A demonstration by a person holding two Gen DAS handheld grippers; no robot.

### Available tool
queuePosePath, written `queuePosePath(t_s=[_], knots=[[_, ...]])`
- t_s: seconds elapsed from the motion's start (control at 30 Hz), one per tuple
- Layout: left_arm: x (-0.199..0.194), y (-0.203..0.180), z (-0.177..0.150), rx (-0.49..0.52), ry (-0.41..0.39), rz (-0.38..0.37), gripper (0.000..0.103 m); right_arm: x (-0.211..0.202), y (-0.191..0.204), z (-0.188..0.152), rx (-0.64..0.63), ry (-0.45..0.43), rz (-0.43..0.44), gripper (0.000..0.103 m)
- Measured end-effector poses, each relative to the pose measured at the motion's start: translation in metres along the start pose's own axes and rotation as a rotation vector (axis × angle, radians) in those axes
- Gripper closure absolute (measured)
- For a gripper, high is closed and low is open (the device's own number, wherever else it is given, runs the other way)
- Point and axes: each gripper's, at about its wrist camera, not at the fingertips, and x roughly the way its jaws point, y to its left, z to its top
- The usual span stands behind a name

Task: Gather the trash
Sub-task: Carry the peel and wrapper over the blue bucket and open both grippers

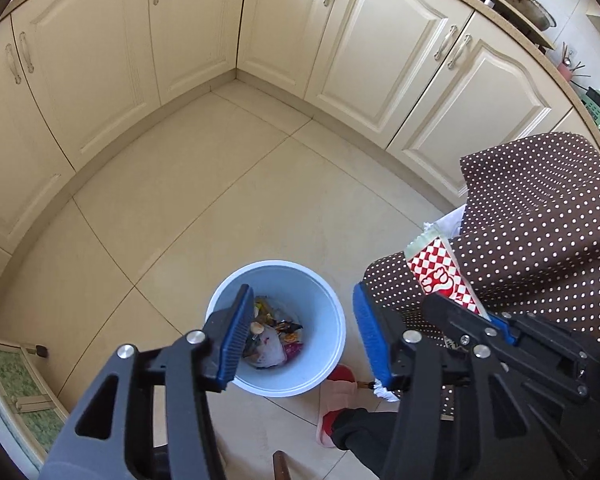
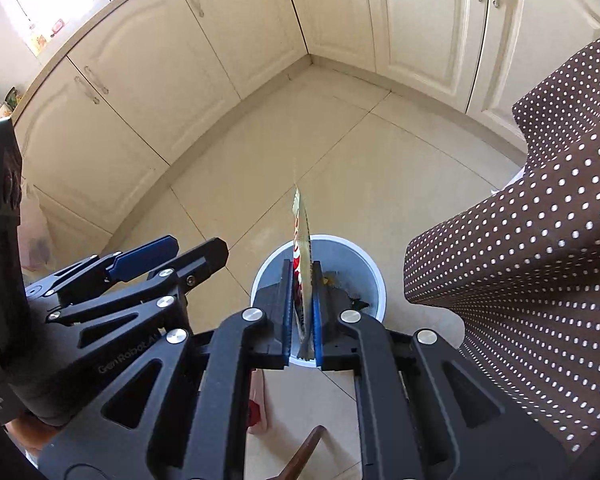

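right tool [image 2: 303, 300] clenched on a red-checkered snack wrapper [image 2: 302, 256] above the blue trash bin [image 2: 376, 280] on the floor — drop step, next: release over the opening — left tool [image 1: 300, 332] released, empty.

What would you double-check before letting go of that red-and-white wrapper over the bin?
1. Right gripper clamped on the wrapper: ok.
2. Wrapper above the bin opening: ok in the right wrist view.
3. Left gripper open, holding nothing: ok.
4. Left gripper out of the drop path: cannot tell; it hangs over the bin too.
5. Room left in the bin: ok, trash only covers the bottom.
6. Dotted cloth not touching the wrapper: cannot tell.
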Motion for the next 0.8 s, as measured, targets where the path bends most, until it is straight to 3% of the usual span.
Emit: queuePosePath(t_s=[0.33,0.73,0.8], knots=[[-0.008,0.017,0.0,-0.015,-0.019,0.053,0.052,0.01,0.003,0.002,-0.01,0.007,0.008,0.095],[-0.016,0.036,0.0,-0.047,-0.026,0.058,0.052,0.011,0.018,0.008,-0.015,-0.01,0.013,0.093],[-0.018,0.037,0.0,-0.048,-0.029,0.057,0.052,0.009,0.018,0.008,-0.013,-0.015,0.014,0.089]])
